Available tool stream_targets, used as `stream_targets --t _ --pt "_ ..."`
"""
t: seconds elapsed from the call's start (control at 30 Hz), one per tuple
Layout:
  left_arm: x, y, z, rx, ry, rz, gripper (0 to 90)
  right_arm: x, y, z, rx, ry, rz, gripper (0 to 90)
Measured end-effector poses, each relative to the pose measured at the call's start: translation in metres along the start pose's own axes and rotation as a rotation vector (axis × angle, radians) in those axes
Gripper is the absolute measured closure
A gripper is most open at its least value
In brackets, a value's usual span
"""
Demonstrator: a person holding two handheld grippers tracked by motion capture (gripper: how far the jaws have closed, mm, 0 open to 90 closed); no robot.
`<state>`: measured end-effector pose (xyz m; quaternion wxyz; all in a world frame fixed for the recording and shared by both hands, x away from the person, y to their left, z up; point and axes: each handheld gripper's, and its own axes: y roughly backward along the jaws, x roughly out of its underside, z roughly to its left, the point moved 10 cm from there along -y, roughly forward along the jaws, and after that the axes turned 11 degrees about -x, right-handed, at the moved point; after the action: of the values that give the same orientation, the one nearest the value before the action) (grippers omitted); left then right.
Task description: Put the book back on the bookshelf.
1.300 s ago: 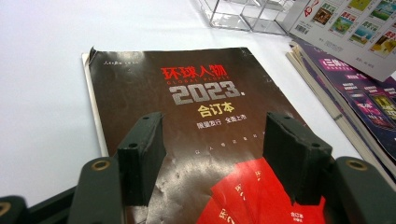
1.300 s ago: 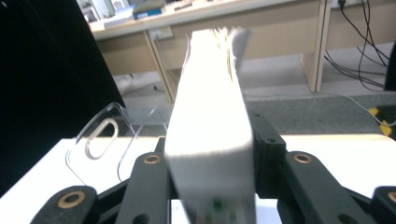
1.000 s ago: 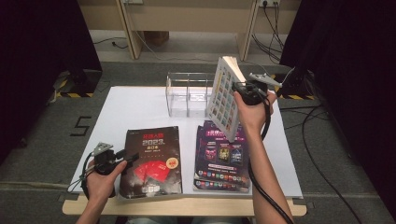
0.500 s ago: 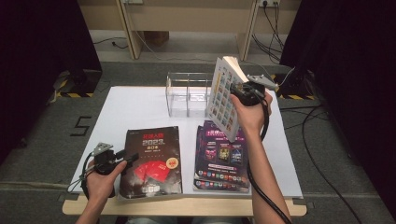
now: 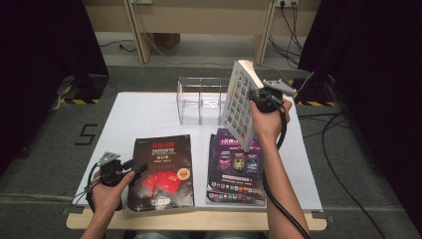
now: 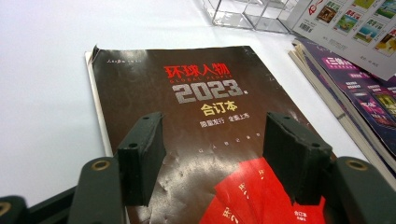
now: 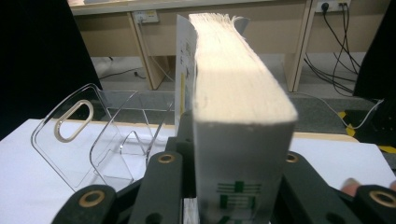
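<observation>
Hardly anything has moved since a moment ago: you hold the thick book (image 5: pixel 242 107) up over the bench (image 5: pixel 144 117), right beside the clear rack (image 5: pixel 199 99). Your right hand-held gripper (image 5: pixel 263 99) has just squeezed tighter and is clamped on it. Up close, the right gripper view shows its creamy page edges and white spine; from above you see a cover full of small coloured pictures. Your left hand-held gripper (image 6: pixel 215 158) hangs wide apart over the dark magazine (image 6: pixel 201 107).
</observation>
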<state>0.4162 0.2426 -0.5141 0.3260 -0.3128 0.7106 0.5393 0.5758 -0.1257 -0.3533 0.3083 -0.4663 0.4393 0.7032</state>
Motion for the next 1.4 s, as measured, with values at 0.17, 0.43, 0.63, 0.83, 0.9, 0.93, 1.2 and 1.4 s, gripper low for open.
stream_targets --t 0.17,0.43,0.63,0.83,0.9,0.93,1.2,1.4 --pt "0.000 0.000 0.000 0.000 0.001 -0.001 37.7 -0.001 -0.001 0.002 0.004 -0.005 -0.008 74.3" --pt "0.000 -0.001 0.002 0.000 0.006 -0.001 37.7 -0.005 -0.004 0.004 0.010 -0.011 -0.025 74.5" --pt "0.001 -0.002 0.002 0.000 0.004 0.004 37.7 -0.015 -0.007 0.007 0.012 0.003 -0.046 74.5" --pt "0.001 -0.002 0.002 0.001 0.009 0.001 37.7 -0.029 -0.014 0.011 0.007 0.001 -0.068 74.5" --pt "0.000 -0.002 0.003 0.000 0.009 0.001 37.7 -0.031 -0.016 0.011 0.006 0.002 -0.070 74.5" --pt "0.000 -0.002 0.003 -0.001 0.010 0.000 37.7 -0.033 -0.017 0.012 0.005 0.002 -0.072 74.5" --pt "0.000 -0.001 0.005 -0.001 0.011 0.000 37.6 -0.044 -0.034 0.012 0.009 0.010 -0.091 74.5" --pt "0.001 -0.002 0.006 -0.002 0.014 0.003 37.6 -0.048 -0.042 0.012 0.012 0.015 -0.095 74.5"
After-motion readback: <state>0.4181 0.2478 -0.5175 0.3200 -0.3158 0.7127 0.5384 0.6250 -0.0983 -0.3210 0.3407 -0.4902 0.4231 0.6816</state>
